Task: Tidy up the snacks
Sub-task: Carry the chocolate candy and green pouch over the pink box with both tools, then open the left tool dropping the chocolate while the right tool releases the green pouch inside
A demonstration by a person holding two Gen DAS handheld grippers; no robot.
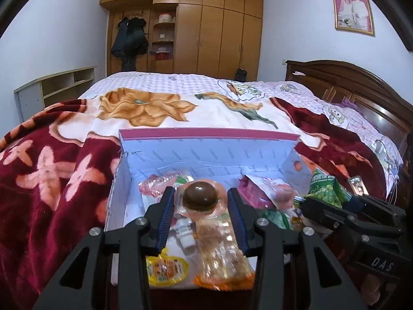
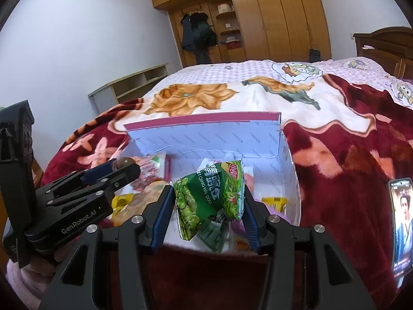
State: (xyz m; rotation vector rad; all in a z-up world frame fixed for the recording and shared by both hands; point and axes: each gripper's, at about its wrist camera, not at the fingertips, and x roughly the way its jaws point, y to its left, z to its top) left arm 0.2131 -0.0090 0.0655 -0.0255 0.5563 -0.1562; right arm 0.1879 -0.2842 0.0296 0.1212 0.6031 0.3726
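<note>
A white cardboard box with a pink rim (image 1: pixel 206 133) (image 2: pixel 201 120) lies open on the bed and holds several snack packs. My left gripper (image 1: pixel 200 193) (image 2: pixel 126 168) is shut on a clear pack with a brown braised egg (image 1: pixel 200 196) (image 2: pixel 123 162), held above the box's near left part. My right gripper (image 2: pixel 207 191) (image 1: pixel 317 204) is shut on crumpled green pea packets (image 2: pixel 209 193) (image 1: pixel 326 186), held over the box's near right edge. Under the egg lie an orange clear pack (image 1: pixel 219 250), a yellow pack (image 1: pixel 165 268) and a small white bottle (image 1: pixel 185 232). Pink packs (image 1: pixel 258 191) rest against the far wall.
The box rests on a dark red flowered blanket (image 1: pixel 51 170) (image 2: pixel 348 180) covering the bed. A phone with a lit screen (image 2: pixel 401 219) (image 1: pixel 357 184) lies on the blanket right of the box. A wooden headboard (image 1: pixel 361 87) stands at the right, a low shelf (image 1: pixel 56 85) at the left.
</note>
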